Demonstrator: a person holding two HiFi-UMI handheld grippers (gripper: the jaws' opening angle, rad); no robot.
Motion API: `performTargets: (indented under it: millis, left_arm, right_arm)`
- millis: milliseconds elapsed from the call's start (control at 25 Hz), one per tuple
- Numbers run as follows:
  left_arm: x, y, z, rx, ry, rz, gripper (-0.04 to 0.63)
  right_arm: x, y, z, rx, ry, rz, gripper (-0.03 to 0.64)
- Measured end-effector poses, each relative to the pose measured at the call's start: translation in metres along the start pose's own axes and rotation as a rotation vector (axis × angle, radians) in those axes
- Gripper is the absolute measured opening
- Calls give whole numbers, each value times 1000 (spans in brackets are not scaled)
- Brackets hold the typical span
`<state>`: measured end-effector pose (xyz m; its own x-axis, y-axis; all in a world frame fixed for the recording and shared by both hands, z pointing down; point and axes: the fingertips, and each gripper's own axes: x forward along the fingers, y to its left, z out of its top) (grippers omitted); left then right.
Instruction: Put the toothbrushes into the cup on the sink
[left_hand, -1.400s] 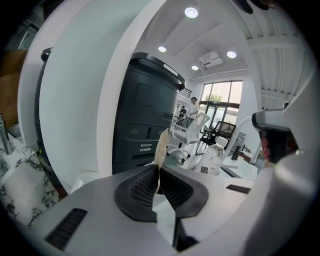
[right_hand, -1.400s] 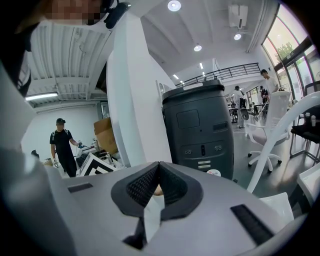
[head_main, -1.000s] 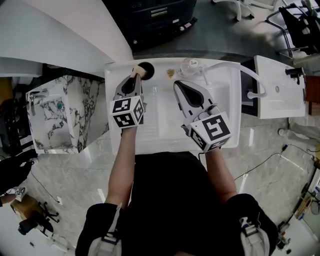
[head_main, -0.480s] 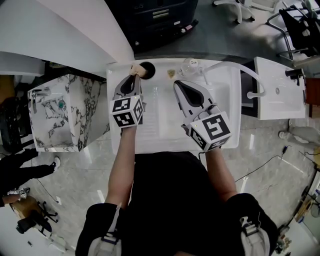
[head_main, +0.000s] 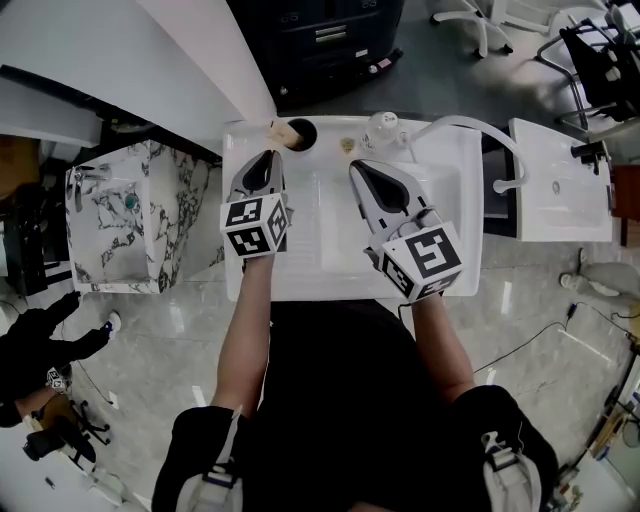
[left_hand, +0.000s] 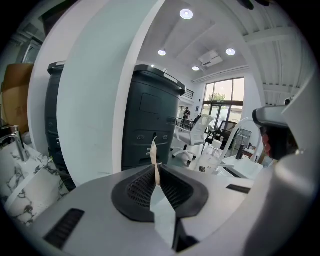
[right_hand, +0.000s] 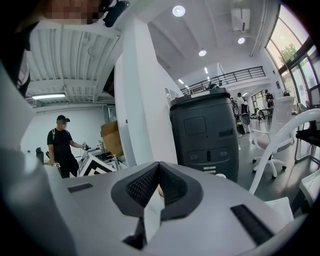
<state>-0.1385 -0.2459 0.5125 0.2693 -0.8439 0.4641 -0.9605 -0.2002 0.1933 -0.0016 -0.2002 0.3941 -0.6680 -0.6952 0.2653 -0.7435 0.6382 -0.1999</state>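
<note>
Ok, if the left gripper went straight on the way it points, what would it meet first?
Probably the dark-mouthed round cup at the back edge of the white sink: the left gripper, shut on a thin cream toothbrush, aims beside it. Height is unclear; it may pass above.

No letters or numbers are reading out anywhere. Only coded black-and-white squares are showing.
- Left cube (head_main: 255, 225) on the left gripper (head_main: 268, 152): one square pattern facing up.
- Right cube (head_main: 422, 258) on the right gripper (head_main: 353, 164): another pattern, lying at 3 o'clock of the first.
- Left gripper view: a small printed patch is showing on a clear bottle (left_hand: 209, 159), at 3 o'clock of the tongs. Too small to read.
</note>
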Motion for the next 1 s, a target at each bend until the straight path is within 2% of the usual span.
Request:
performTargets:
  millis: [280,1000]
  left_arm:
    - [-24,-10,4,3,-37,-2,26]
    - [-88,-24,16,62,-82,-109,16]
  right_arm:
    - [-13,13,4,-22,-22,9,29]
    - [-29,54,-4,17,-43,-56,29]
